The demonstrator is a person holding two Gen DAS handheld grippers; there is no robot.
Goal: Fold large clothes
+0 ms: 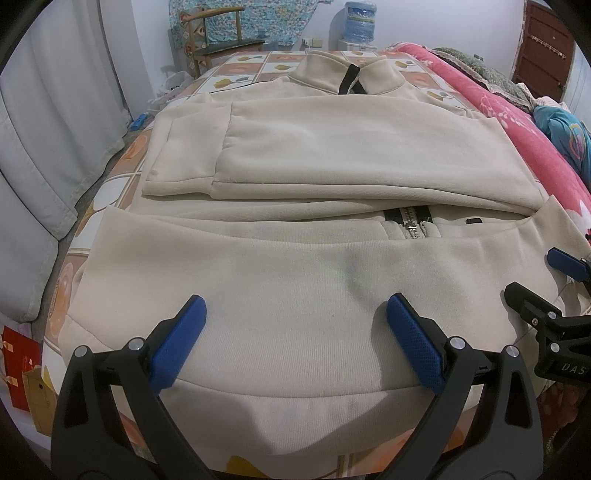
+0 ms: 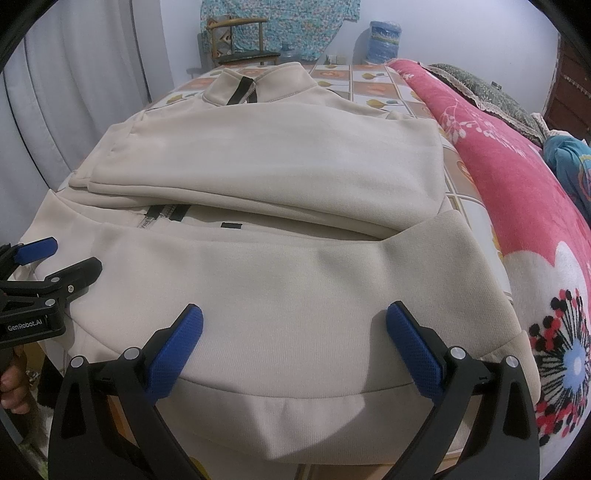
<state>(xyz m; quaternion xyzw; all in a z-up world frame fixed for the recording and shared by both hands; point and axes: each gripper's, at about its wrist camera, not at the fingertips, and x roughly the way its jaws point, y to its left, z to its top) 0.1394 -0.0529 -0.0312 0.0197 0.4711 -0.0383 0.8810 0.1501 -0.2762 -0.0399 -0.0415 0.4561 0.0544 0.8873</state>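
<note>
Hidden or unclear: the near hem of your cream zip jacket (image 1: 295, 184) curves down over the bed edge, and its lowest part is cut off behind the gripper bodies in both wrist views. The zipper (image 1: 413, 225) shows only as a short stretch near the middle; the folded sleeves cover the rest up to the collar (image 1: 347, 74). In the left wrist view the right gripper (image 1: 543, 280) is clipped by the frame edge. In the right wrist view a bit of your hand (image 2: 13, 384) shows at the far left, mostly out of frame.

Jacket position: laid flat on the patterned bed sheet (image 1: 251, 62), collar far, hem near, both sleeves folded across the chest. A pink floral blanket (image 2: 517, 192) lies along its right side.

Left gripper (image 1: 295, 339): fingers spread wide, blue pads (image 1: 177, 343) over the ribbed hem band, holding nothing. Whether the pads touch the fabric cannot be told.

Right gripper, own view (image 2: 295, 347): fingers also spread wide over the hem toward the jacket's right corner, nothing pinched; contact unclear.

Far background: a wooden chair (image 1: 221, 37) and a water bottle (image 1: 360, 22) against the wall, a grey curtain (image 1: 55, 129) on the left.
</note>
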